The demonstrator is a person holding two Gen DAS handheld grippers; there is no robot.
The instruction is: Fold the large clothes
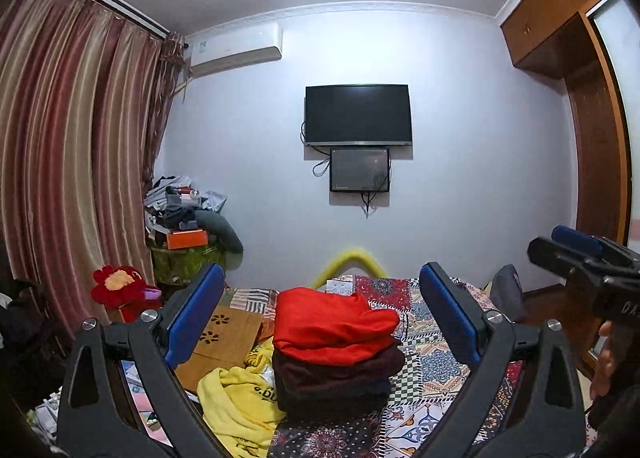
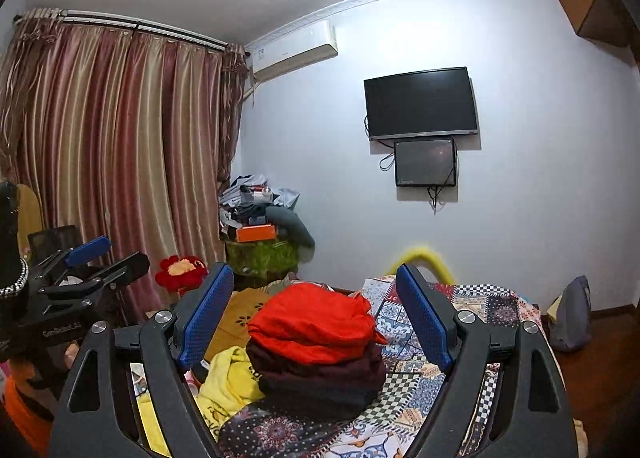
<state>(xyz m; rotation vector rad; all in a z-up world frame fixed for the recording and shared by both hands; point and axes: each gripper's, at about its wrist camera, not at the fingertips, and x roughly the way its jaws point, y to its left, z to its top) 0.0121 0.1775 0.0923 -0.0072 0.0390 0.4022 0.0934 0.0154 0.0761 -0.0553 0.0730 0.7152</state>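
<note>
A stack of folded clothes lies on the patchwork bedspread: a red garment on top, a dark maroon one under it, and darker cloth at the bottom. A crumpled yellow garment lies to its left. My left gripper stands open and empty, held level, with the stack ahead of its blue pads. My right gripper is open and empty too, facing the same red garment and yellow garment. Each sees the other: the right gripper at the right edge, the left gripper at the left.
A brown board with flower cut-outs lies left of the stack. Beyond it are a red plush toy, a cluttered green stand and striped curtains. A television hangs on the far wall, and a wooden wardrobe is at the right.
</note>
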